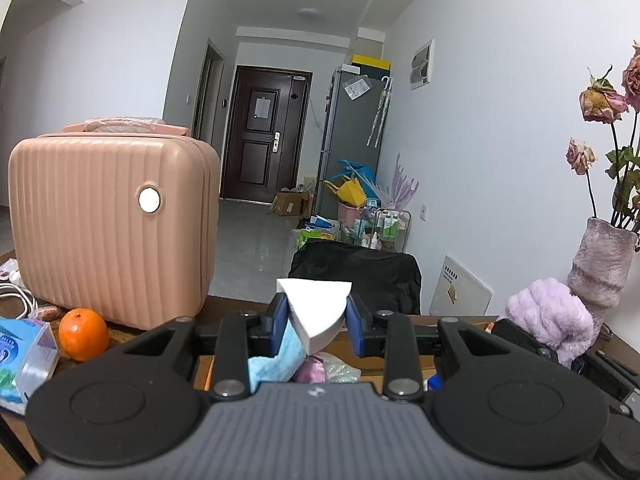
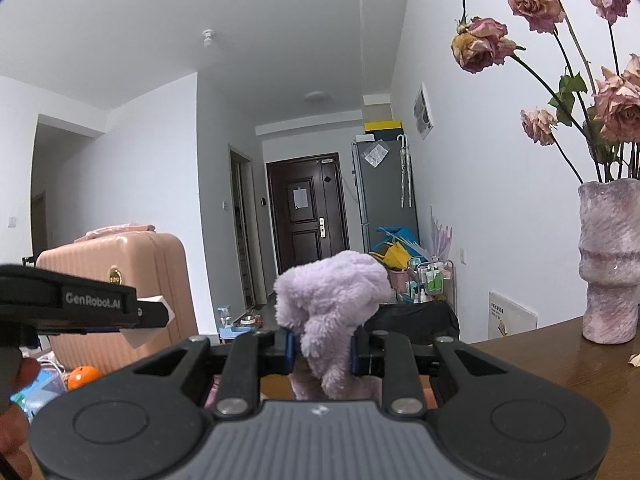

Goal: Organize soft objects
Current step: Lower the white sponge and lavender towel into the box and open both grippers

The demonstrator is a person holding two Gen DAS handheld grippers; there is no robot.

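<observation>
My left gripper (image 1: pixel 316 320) is shut on a white wedge-shaped sponge (image 1: pixel 318 312) and holds it above a cardboard box (image 1: pixel 400 360). The box holds a light blue cloth (image 1: pixel 276 360), a pink soft item (image 1: pixel 310 370) and a pale green one (image 1: pixel 340 372). My right gripper (image 2: pixel 322 350) is shut on a fluffy lilac plush (image 2: pixel 332 312) and holds it up in the air. That plush also shows at the right of the left wrist view (image 1: pixel 552 316). The left gripper with the sponge (image 2: pixel 152 328) shows at the left of the right wrist view.
A pink ribbed suitcase (image 1: pixel 112 224) stands on the wooden table at the left, with an orange (image 1: pixel 83 334) and a blue tissue pack (image 1: pixel 24 364) in front. A lilac vase (image 2: pixel 608 260) with dried roses stands at the right. A black chair back (image 1: pixel 356 276) sits beyond the table.
</observation>
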